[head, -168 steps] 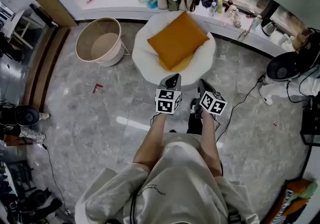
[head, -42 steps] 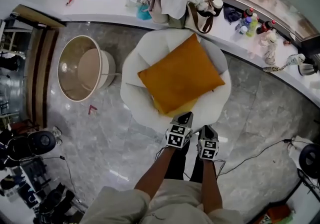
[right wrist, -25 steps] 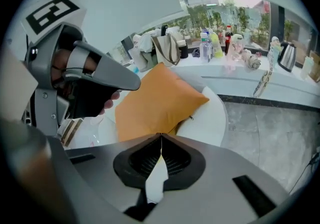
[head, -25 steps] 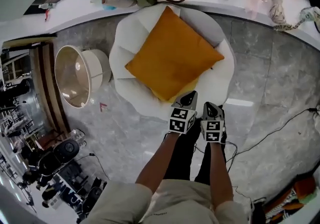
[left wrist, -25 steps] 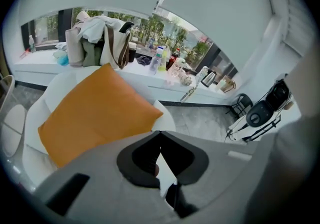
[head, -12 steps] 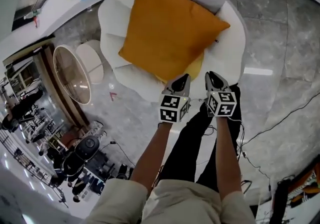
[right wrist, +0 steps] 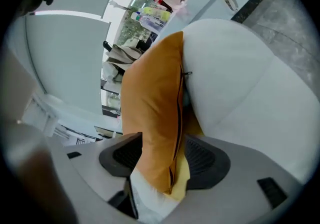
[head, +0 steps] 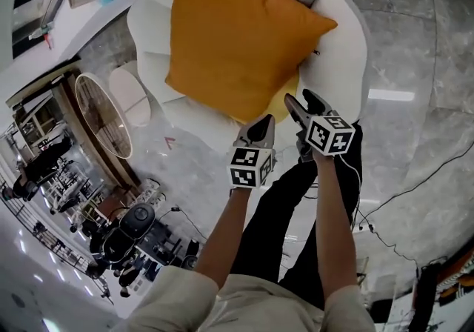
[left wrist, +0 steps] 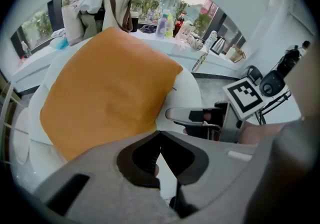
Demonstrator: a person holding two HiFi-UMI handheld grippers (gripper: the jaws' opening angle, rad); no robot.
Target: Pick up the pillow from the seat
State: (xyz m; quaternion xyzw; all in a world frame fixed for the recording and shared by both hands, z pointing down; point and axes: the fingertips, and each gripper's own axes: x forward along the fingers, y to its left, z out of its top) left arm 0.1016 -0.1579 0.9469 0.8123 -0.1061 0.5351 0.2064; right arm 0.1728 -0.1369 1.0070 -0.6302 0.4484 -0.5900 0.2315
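The orange pillow (head: 237, 34) lay flat on the white seat (head: 344, 34), one corner pointing to 6 o'clock toward the person. A yellow cushion (head: 287, 93) peeked out beneath that corner. The right gripper (head: 300, 103) had reached that corner. Its fingers stood apart, one on each side of the pillow's edge, with the orange fabric and the yellow layer filling the gap between the pads. The left gripper (head: 264, 127) hovered just off the seat's rim at 7 o'clock of the right one. Its fingers were pressed together with nothing between them, pointing at the pillow but apart from it. A round basket (head: 100, 127) lay tipped on the floor at 9 o'clock of the seat.
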